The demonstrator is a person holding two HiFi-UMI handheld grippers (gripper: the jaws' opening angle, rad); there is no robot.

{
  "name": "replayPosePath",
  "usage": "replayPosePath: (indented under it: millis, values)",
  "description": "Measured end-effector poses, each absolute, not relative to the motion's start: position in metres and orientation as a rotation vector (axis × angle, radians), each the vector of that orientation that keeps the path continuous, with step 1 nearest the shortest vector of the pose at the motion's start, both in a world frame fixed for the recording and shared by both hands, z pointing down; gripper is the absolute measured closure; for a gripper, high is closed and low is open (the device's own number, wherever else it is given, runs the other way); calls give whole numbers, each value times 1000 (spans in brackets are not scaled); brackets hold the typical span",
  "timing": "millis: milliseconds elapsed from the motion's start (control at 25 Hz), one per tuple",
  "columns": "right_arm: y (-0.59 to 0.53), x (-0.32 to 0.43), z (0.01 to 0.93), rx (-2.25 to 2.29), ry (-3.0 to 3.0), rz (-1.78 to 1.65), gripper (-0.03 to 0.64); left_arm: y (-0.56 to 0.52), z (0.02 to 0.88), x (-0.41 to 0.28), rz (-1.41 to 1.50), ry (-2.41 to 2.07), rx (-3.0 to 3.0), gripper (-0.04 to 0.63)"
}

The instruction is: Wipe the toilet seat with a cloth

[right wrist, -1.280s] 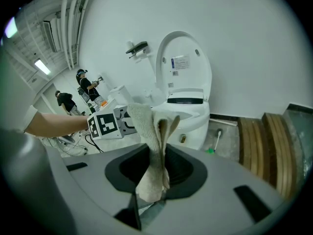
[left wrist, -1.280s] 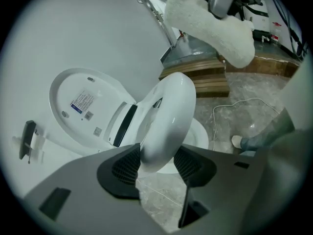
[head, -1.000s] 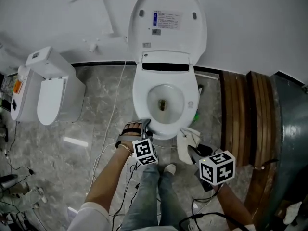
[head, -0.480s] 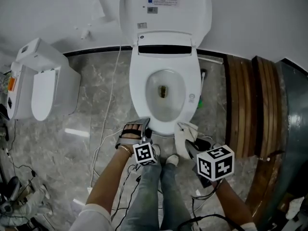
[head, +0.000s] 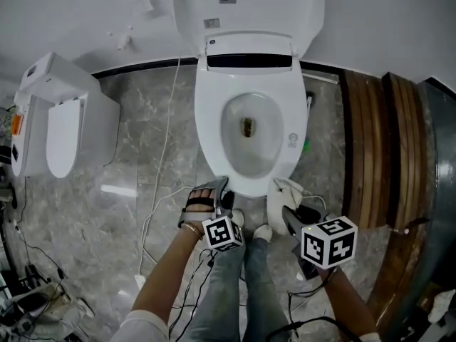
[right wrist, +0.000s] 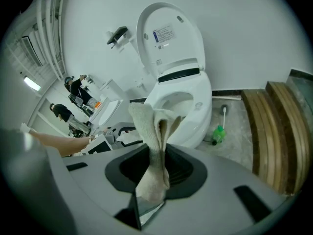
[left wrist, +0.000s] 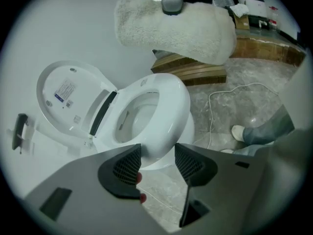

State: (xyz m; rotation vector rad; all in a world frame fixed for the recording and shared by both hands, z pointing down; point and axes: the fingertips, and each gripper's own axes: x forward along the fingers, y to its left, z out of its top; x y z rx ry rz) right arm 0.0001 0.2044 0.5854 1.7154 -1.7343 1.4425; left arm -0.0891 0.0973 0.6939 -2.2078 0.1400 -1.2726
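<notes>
Underfoot, grey marbled floor tile [head: 142, 155] fills the head view. At its middle stands a white ceramic toilet [head: 214, 155] with its oval lid [head: 249, 6] raised against the wall and its white seat ring [head: 285, 120] down. Brown wooden slats [head: 370, 148] run along the right, and a second white boxy toilet unit [head: 64, 127] sits well apart at the left.

The person stands just before the bowl, both forearms reaching forward and down. The left hand [head: 198, 209] holds the left tongs [head: 222, 187], which slope down at the toilet's front rim. Seen from their own camera, the left tongs [left wrist: 157, 158] are released: the two dark ribbed pads stand apart with nothing between them, the rim showing beyond the gap.

The right tongs [head: 288, 218] slope down the same way, near the rim's front right. They are clenched [right wrist: 155, 168] on an off-white folded terry cloth [right wrist: 151, 131]. The cloth [head: 279, 201] lies lengthwise along the jaws, its free end sticking out past the tips towards the toilet's front edge; whether it touches the seat cannot be told.
</notes>
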Motion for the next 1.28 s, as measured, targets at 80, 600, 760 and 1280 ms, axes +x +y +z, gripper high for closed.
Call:
replayPosePath:
  millis: [80, 600, 760, 1280]
  values:
    - [205, -2, 588, 1711, -1731, 1450, 518, 100, 700, -91, -1301, 116, -2244, 362]
    - [202, 4, 603, 1724, -1707, 1470, 518, 97, 745, -90, -1505, -108, -2334, 364]
    - [204, 2, 618, 1703, -1695, 1491, 518, 94, 758, -88, -1516, -60, -2391, 364]
    - [202, 4, 649, 1680, -1658, 1544, 518, 92, 773, -87, -1520, -68, -2472, 364]
